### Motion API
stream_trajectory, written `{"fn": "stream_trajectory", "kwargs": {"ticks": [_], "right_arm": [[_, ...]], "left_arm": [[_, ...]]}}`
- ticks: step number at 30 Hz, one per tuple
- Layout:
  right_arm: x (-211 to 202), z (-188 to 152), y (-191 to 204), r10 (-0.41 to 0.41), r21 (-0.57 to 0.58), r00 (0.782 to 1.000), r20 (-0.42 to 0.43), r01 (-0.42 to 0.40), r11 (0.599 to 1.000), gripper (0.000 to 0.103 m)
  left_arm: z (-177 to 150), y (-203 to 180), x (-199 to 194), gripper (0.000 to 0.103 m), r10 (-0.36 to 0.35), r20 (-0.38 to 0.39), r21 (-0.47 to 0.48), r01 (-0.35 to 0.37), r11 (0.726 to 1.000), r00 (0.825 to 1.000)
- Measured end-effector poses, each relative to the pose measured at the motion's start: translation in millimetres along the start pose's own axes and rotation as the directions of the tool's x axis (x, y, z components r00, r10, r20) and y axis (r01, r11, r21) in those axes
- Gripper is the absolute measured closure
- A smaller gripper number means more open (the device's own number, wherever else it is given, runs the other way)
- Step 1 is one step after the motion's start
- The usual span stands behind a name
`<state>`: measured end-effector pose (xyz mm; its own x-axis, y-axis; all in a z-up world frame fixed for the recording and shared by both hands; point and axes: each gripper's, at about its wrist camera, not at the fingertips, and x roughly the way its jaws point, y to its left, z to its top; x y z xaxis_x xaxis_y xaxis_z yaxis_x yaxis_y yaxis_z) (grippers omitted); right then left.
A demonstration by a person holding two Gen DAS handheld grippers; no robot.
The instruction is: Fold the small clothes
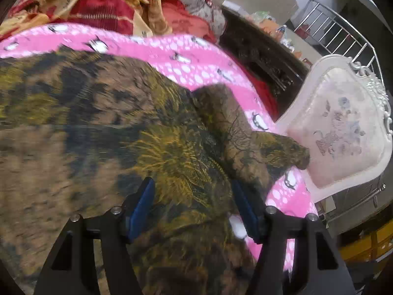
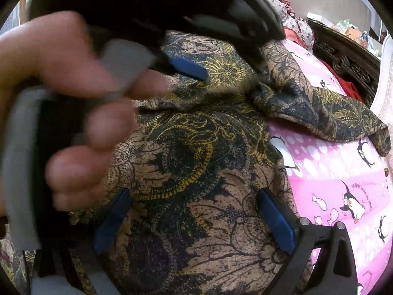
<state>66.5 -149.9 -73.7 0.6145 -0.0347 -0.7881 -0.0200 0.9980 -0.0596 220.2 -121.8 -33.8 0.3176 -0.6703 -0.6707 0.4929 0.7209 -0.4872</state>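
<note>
Pink penguin sheet (image 1: 172, 49) under the brown-and-yellow patterned garment (image 1: 122, 123), sleeve out toward the white chair (image 1: 343, 127). Your left gripper (image 1: 194, 201) and right gripper (image 2: 191, 218) both spread wide over the fabric, grasping nothing.

I see 1 small garment of thin brown fabric printed with black and yellow floral swirls (image 2: 196, 162), spread mostly flat on a pink penguin-print sheet, its short sleeve (image 2: 326, 113) creased and stretched out toward the right.
</note>
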Motion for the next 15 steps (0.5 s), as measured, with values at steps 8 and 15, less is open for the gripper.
{"fn": "stream_trajectory", "kwargs": {"ticks": [8, 15], "right_arm": [[-33, 30, -1, 0.017, -0.064, 0.994, 0.105, -0.010, 0.998, 0.000], [17, 113, 51, 0.217, -0.245, 0.974, 0.070, -0.194, 0.950, 0.002]], "left_arm": [[-49, 100, -131, 0.038, 0.400, 0.199, -0.050, -0.398, 0.916, 0.895], [-79, 191, -165, 0.038, 0.589, 0.113, -0.313, -0.534, 0.786, 0.800]]}}
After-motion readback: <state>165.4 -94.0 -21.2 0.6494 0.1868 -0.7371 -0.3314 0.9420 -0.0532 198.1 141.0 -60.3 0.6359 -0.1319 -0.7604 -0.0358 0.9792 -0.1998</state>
